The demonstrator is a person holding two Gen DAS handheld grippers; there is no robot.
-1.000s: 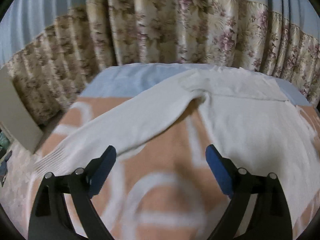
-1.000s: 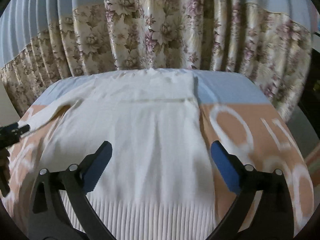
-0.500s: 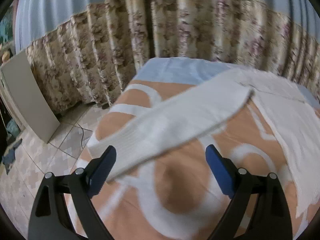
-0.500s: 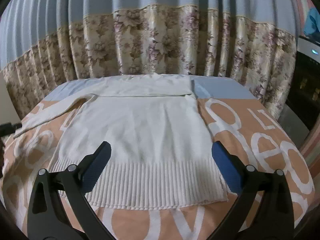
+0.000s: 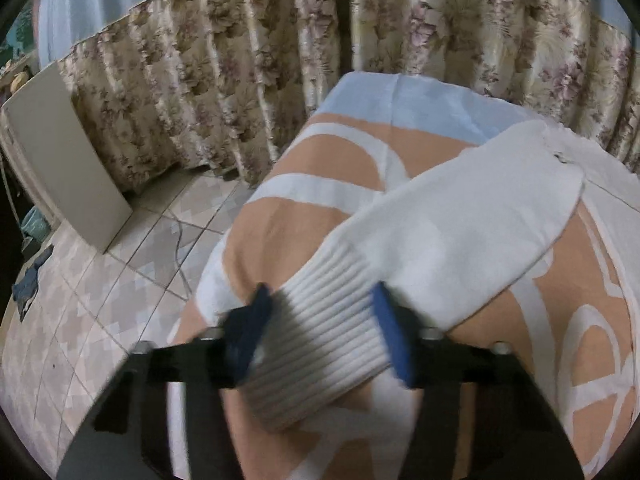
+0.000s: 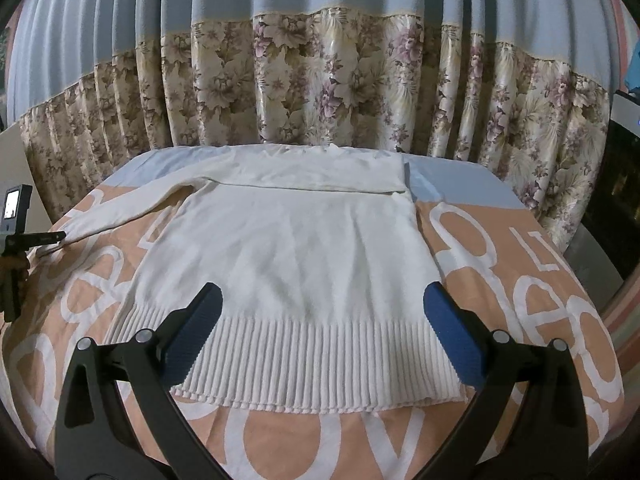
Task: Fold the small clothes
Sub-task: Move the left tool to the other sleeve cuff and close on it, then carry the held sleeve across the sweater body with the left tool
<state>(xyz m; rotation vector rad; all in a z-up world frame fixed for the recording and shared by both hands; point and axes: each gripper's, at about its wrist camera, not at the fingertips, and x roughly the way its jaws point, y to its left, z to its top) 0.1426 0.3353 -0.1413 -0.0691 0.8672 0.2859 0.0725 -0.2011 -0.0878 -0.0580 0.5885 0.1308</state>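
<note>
A cream knit sweater (image 6: 296,248) lies flat on a bed, on a peach bedspread (image 6: 520,264) printed with large white letters. Its ribbed hem (image 6: 320,364) is nearest the right wrist camera and its neck end lies toward the floral curtain (image 6: 340,80) behind the bed. The right-hand sleeve appears folded across the chest, forming a straight edge just below the shoulders, while the left sleeve (image 6: 132,210) stretches out diagonally toward the bed's left edge.

The left claw (image 5: 320,320) is at the end of that sleeve. Its blue pads sit on either side of the ribbed cuff (image 5: 320,344), and the jaws are closing with the cuff between them. The view is blurred, so whether the pads already press the knit cannot be told for sure. In the right wrist view the same claw shows as a dark finger at the cuff's tip near the left border.

The right claw (image 6: 322,340) hovers over the hem with its jaws spread wide and nothing between the pads; the fabric lies below them, not gripped.

Beside the bed, a tiled floor (image 5: 120,280) and a pale board (image 5: 64,160) leaning against the curtain show in the left wrist view.
</note>
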